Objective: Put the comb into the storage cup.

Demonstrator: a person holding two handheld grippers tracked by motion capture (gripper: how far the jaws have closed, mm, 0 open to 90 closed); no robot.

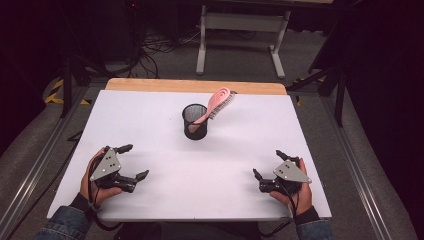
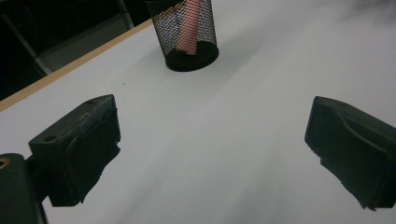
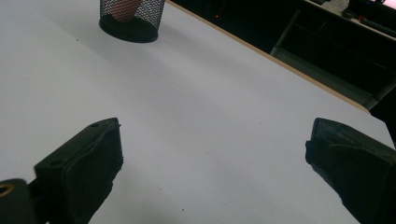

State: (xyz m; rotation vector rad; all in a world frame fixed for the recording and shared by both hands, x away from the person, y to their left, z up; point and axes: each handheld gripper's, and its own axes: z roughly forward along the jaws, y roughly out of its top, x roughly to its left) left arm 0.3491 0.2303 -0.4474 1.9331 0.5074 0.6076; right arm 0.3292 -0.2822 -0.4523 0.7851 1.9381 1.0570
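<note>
One white table (image 1: 165,195) carries everything here, with a strip of bare wood along its far edge. The mesh cup serves as the landmark for all that follows.

One black mesh cup (image 1: 195,121) stands upright on the table, nearer the far edge than the near one and roughly midway across. In the left gripper view the mesh cup (image 2: 187,35) sits at the top of the picture, ahead of the jaws; in the right gripper view the mesh cup (image 3: 131,18) sits at the upper left, also well ahead.

One pink hairbrush (image 1: 216,104) stands in the cup, handle down inside it, its bristled head leaning out over the rim toward the right and the far edge. Through the mesh the pink handle (image 2: 190,25) shows in the left gripper view.

Two grippers rest low over the table, one in each of the person's hands. The left gripper (image 1: 135,161) lies to the near left of the cup, well apart from it, its jaws spread wide with nothing between them. The right gripper (image 1: 269,163) lies to the near right of the cup, equally well apart, its jaws also spread wide and empty. Each gripper carries one grey three-cornered plate on top.
</note>
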